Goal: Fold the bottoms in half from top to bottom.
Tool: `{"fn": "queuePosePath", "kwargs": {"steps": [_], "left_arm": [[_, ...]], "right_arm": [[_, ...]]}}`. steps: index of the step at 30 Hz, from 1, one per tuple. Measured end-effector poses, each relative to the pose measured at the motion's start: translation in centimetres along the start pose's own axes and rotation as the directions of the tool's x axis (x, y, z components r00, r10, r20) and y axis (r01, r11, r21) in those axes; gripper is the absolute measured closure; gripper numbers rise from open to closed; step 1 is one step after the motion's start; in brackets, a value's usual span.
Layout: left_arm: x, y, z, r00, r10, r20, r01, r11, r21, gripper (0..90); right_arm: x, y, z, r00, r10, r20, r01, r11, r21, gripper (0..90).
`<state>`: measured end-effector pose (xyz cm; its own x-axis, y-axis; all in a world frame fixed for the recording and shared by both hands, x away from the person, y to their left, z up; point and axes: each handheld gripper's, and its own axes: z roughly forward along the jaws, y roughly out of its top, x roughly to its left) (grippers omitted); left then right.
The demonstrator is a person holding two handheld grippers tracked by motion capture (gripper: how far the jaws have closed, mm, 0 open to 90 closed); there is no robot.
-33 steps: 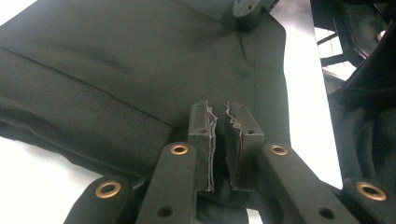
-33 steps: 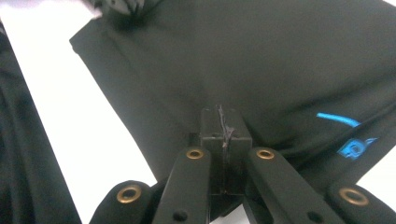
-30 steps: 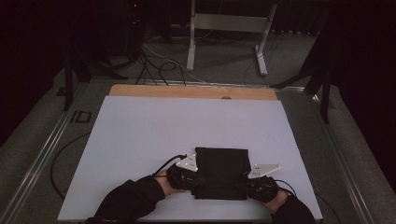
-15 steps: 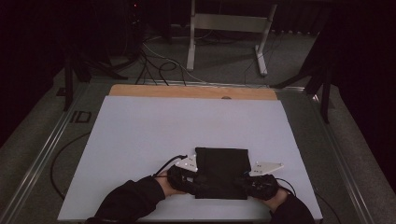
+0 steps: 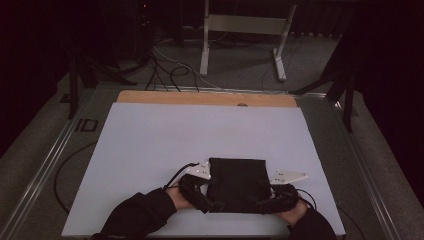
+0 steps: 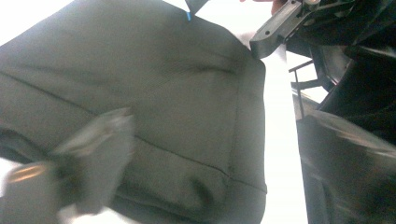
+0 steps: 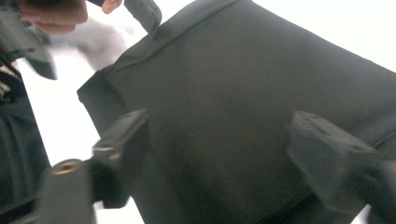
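A black folded cloth (image 5: 237, 182) lies flat on the white table sheet (image 5: 150, 150), near its front edge. My left gripper (image 5: 210, 201) sits at the cloth's near left corner and my right gripper (image 5: 264, 202) at its near right corner. In the left gripper view the cloth (image 6: 177, 93) spreads under my open left gripper (image 6: 205, 163), one blurred jaw at the left. In the right gripper view my right gripper (image 7: 219, 154) stands wide open over the cloth (image 7: 243, 84). Both pairs of jaws have just been opening, and the cloth lies between them with no pad pressing on it.
A wooden strip (image 5: 200, 97) runs along the table's far edge. Metal rails (image 5: 45, 165) border the table. Beyond it, cables (image 5: 170, 65) and a metal stand (image 5: 240, 25) are on the floor. The other hand (image 7: 56, 14) is at the right gripper view's top left.
Both hands stay at the cloth's near corners. The cloth lies in the same spot.
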<state>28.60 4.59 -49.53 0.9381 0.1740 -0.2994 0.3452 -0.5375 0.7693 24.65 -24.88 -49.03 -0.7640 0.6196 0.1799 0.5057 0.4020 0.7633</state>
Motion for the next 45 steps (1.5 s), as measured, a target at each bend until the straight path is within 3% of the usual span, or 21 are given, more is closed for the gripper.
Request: {"fn": "queuePosePath", "kwargs": {"steps": [1, 5, 13, 20, 25, 26, 28, 29, 30, 31, 32, 34, 35, 36, 38, 39, 40, 41, 42, 45], "left_arm": [[0.0, 0.0, -0.1, 1.0000, 0.004, -0.006, -0.004, 1.0000, 0.000, 0.6], [0.0, 0.2, -0.4, 0.9993, 0.004, -0.038, -0.005, 0.9996, -0.028, 0.0], [0.0, 0.5, -0.9, 0.9962, -0.010, -0.086, 0.006, 0.9987, -0.050, 0.0], [0.0, 0.8, -1.0, 0.9859, -0.042, -0.162, 0.031, 0.9969, -0.073, 0.0], [0.1, 0.8, -1.0, 0.9807, -0.057, -0.187, 0.042, 0.9957, -0.083, 0.0], [0.2, 0.8, -1.0, 0.9742, -0.069, -0.215, 0.051, 0.9949, -0.087, 0.0], [0.3, 0.8, -1.0, 0.9720, -0.074, -0.223, 0.055, 0.9943, -0.092, 0.0], [0.4, 0.9, -1.0, 0.9653, -0.082, -0.248, 0.059, 0.9933, -0.099, 0.0], [0.4, 0.9, -1.0, 0.9653, -0.082, -0.248, 0.059, 0.9933, -0.099, 0.0], [0.6, 0.9, -1.0, 0.9572, -0.096, -0.273, 0.069, 0.9921, -0.105, 0.0], [0.6, 0.9, -1.0, 0.9572, -0.096, -0.273, 0.069, 0.9921, -0.105, 0.0], [0.8, 0.9, -1.0, 0.9503, -0.110, -0.291, 0.082, 0.9908, -0.107, 0.0], [1.0, 0.8, -0.9, 0.9410, -0.128, -0.313, 0.096, 0.9888, -0.114, 0.0], [1.0, 0.8, -0.9, 0.9410, -0.128, -0.313, 0.096, 0.9888, -0.114, 0.0], [1.3, 0.7, -0.6, 0.9249, -0.165, -0.343, 0.126, 0.9831, -0.133, 0.0], [1.3, 0.7, -0.6, 0.9249, -0.165, -0.343, 0.126, 0.9831, -0.133, 0.0], [1.5, 0.6, -0.5, 0.9195, -0.177, -0.351, 0.135, 0.9810, -0.139, 0.0], [1.7, 0.4, -0.3, 0.9099, -0.214, -0.356, 0.171, 0.9740, -0.149, 0.0], [1.8, 0.3, -0.2, 0.9048, -0.227, -0.360, 0.183, 0.9713, -0.151, 0.0], [2.1, 0.1, 0.0, 0.9006, -0.240, -0.362, 0.196, 0.9683, -0.155, 0.0]], "right_arm": [[-0.1, 0.0, 0.0, 1.0000, 0.001, -0.006, -0.001, 1.000, -0.006, 13.1], [-0.4, -0.1, -0.2, 1.0000, 0.003, 0.002, -0.003, 1.000, -0.015, 9.8], [-0.6, 0.0, -0.5, 0.9989, -0.008, 0.045, 0.010, 0.998, -0.062, 9.8], [-1.0, 0.0, -0.6, 0.9968, -0.003, 0.080, 0.011, 0.995, -0.095, 9.7], [-1.3, 0.1, -0.8, 0.9943, 0.005, 0.107, 0.006, 0.994, -0.111, 9.8], [-1.6, 0.1, -0.8, 0.9913, 0.015, 0.130, 0.001, 0.992, -0.123, 9.7], [-1.8, 0.1, -0.9, 0.9891, 0.020, 0.146, -0.001, 0.991, -0.134, 9.7], [-1.9, 0.1, -0.8, 0.9873, 0.026, 0.157, -0.005, 0.991, -0.135, 9.8], [-1.9, 0.1, -0.8, 0.9873, 0.026, 0.157, -0.005, 0.991, -0.135, 9.8], [-2.2, 0.1, -0.7, 0.9836, 0.032, 0.178, -0.007, 0.990, -0.138, 9.8], [-2.2, 0.1, -0.7, 0.9836, 0.032, 0.178, -0.007, 0.990, -0.138, 9.8], [-2.6, 0.1, -0.6, 0.9790, 0.041, 0.200, -0.013, 0.990, -0.139, 9.8], [-2.9, 0.1, -0.6, 0.9731, 0.059, 0.223, -0.027, 0.989, -0.147, 9.8], [-3.1, 0.1, -0.5, 0.9704, 0.069, 0.231, -0.035, 0.988, -0.147, 9.8], [-3.5, 0.0, -0.5, 0.9644, 0.083, 0.251, -0.047, 0.988, -0.145, 9.8], [-3.7, 0.0, -0.4, 0.9621, 0.092, 0.257, -0.055, 0.988, -0.146, 9.8], [-3.7, 0.0, -0.4, 0.9621, 0.092, 0.257, -0.055, 0.988, -0.146, 9.8], [-4.0, -0.1, -0.3, 0.9580, 0.102, 0.268, -0.067, 0.988, -0.136, 9.8], [-4.1, -0.1, -0.2, 0.9566, 0.105, 0.272, -0.070, 0.988, -0.135, 9.8], [-4.3, -0.2, 0.0, 0.9540, 0.119, 0.275, -0.089, 0.989, -0.122, 9.8]]}}
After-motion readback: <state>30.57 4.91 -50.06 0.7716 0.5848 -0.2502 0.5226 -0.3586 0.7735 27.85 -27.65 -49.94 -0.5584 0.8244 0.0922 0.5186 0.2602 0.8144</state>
